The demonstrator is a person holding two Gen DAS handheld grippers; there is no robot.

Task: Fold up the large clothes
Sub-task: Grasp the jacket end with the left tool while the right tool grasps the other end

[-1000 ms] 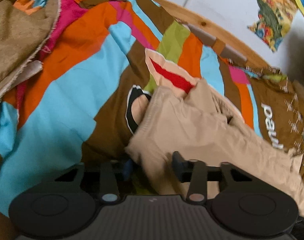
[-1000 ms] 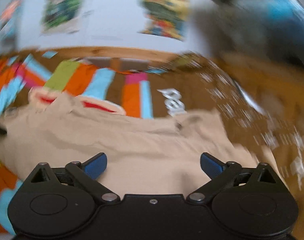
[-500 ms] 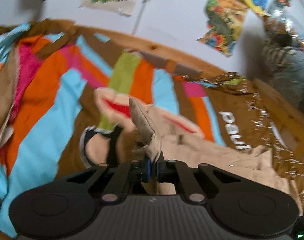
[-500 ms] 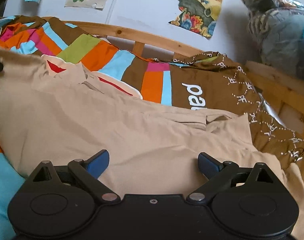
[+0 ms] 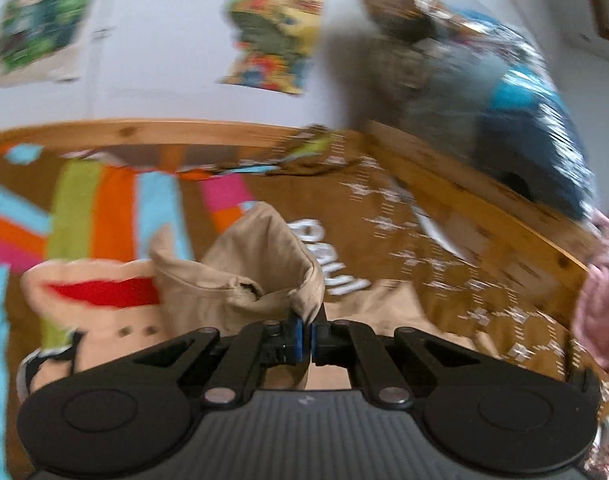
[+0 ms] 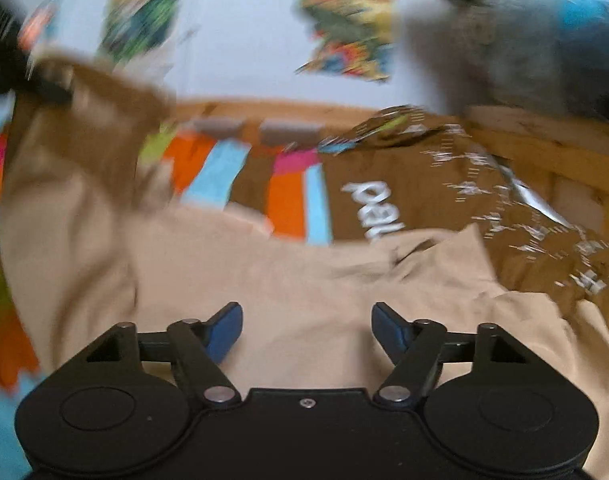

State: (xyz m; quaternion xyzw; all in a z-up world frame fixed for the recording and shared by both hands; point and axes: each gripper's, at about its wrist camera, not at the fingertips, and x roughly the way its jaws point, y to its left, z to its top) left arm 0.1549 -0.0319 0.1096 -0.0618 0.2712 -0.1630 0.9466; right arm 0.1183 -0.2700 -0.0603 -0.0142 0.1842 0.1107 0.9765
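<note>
A large beige garment (image 6: 304, 280) lies spread over a bed with a striped, many-coloured cover (image 6: 292, 200). My left gripper (image 5: 306, 334) is shut on an edge of the beige garment (image 5: 256, 264) and holds a bunched fold of it up above the bed. In the right wrist view that lifted part (image 6: 76, 128) rises at the upper left. My right gripper (image 6: 306, 330) is open, its blue pads (image 6: 224, 332) apart just above the flat cloth. Both views are blurred.
A wooden bed frame (image 5: 144, 132) runs along the far side and the right (image 5: 484, 208). A brown blanket with white lettering (image 6: 384, 208) covers the right part of the bed. Stuffed bags (image 5: 504, 92) sit beyond the right rail. Posters (image 5: 272, 28) hang on the wall.
My left gripper closed on the garment's edge, lifted it and swung to the right. My right gripper stayed open over the cloth, its jaws somewhat narrower now.
</note>
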